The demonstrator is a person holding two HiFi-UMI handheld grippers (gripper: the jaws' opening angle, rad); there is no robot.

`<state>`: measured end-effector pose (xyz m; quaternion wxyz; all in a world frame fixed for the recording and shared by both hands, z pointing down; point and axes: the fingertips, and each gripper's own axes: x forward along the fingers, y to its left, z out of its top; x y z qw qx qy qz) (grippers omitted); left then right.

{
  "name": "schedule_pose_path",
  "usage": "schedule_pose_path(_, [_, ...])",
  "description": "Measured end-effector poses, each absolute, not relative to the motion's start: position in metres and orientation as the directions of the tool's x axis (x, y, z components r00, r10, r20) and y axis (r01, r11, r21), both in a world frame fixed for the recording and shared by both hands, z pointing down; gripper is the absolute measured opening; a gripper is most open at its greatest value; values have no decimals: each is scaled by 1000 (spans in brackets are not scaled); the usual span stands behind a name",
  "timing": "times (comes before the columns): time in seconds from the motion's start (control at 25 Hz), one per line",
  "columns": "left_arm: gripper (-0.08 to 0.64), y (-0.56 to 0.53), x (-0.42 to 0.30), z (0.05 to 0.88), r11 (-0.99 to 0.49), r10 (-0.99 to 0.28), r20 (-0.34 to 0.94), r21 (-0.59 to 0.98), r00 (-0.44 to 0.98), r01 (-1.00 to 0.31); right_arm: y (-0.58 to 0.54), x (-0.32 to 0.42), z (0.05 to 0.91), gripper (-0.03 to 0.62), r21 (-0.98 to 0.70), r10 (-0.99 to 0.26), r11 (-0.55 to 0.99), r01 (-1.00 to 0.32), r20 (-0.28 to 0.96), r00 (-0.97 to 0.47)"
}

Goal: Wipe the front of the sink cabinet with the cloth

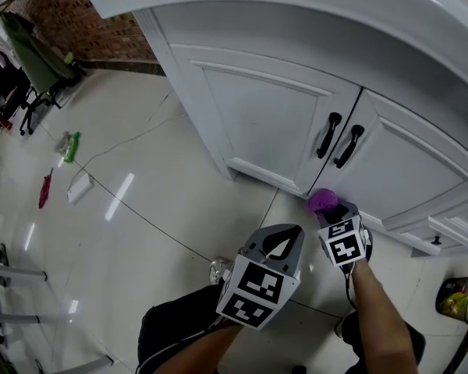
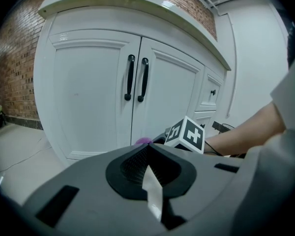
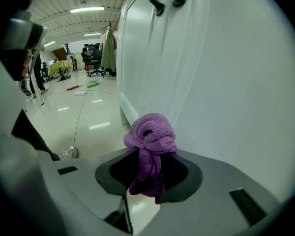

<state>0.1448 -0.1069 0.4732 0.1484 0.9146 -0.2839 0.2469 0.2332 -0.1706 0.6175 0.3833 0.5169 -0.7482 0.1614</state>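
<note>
The white sink cabinet [image 1: 257,115] has two doors with black handles [image 1: 328,135]. A bunched purple cloth [image 3: 150,136] is held in my right gripper [image 3: 148,154], which is shut on it. The cloth [image 1: 322,201] sits low against the bottom of the right door [image 3: 226,97], near the base trim. My left gripper [image 1: 285,240] hangs back from the cabinet, left of the right one, its jaws shut with nothing between them. In the left gripper view the cabinet doors [image 2: 93,82] stand ahead and a sliver of the cloth [image 2: 143,141] shows beyond my left gripper [image 2: 145,149].
Glossy tiled floor [image 1: 132,201] spreads left of the cabinet, crossed by a thin cable [image 1: 140,216]. A green item [image 1: 71,146], a red item [image 1: 44,189] and a white item [image 1: 79,187] lie on it. Small drawers [image 2: 212,92] flank the doors. A yellow object [image 1: 456,302] is at lower right.
</note>
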Motion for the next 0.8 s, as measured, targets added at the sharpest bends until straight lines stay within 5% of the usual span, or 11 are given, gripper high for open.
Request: schedule_pose_path(0.8, [2, -67, 217, 501, -854, -340, 590, 131, 733, -503, -84, 378, 608, 117, 201, -656, 146, -969, 753, 58])
